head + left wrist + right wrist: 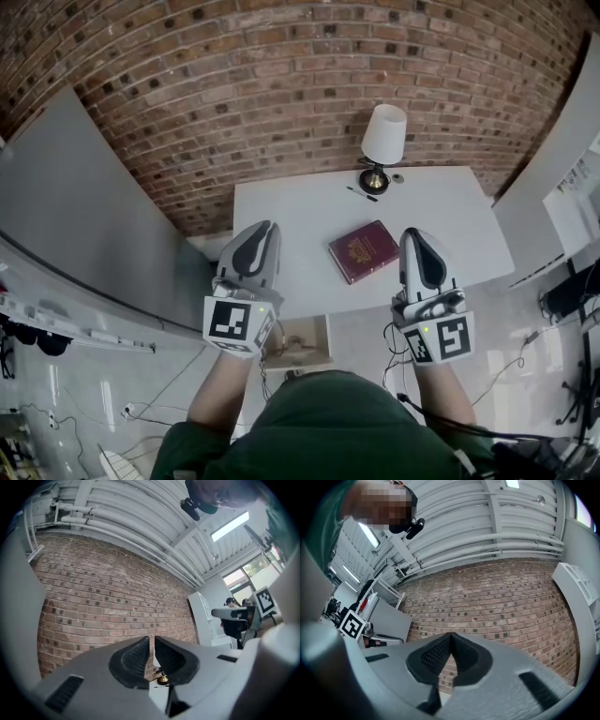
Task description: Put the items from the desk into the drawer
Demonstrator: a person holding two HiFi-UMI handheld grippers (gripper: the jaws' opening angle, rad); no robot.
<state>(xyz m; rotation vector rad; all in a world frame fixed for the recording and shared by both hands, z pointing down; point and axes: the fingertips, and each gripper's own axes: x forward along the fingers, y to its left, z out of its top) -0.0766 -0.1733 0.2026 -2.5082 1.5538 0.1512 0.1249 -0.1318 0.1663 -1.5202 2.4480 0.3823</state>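
Observation:
On the white desk lies a dark red book; a black pen rests behind it, near a lamp with a white shade. Both grippers hover above the desk's near edge and point at the brick wall. My left gripper is left of the book, its jaws a narrow slit apart with nothing between them. To the right of the book, my right gripper has its fingertips touching and holds nothing. Below the desk's front edge a wood-lined drawer stands open.
The brick wall runs behind the desk. A grey panel flanks its left, white shelving its right. Cables trail on the floor. The lamp's brass base shows between the left jaws.

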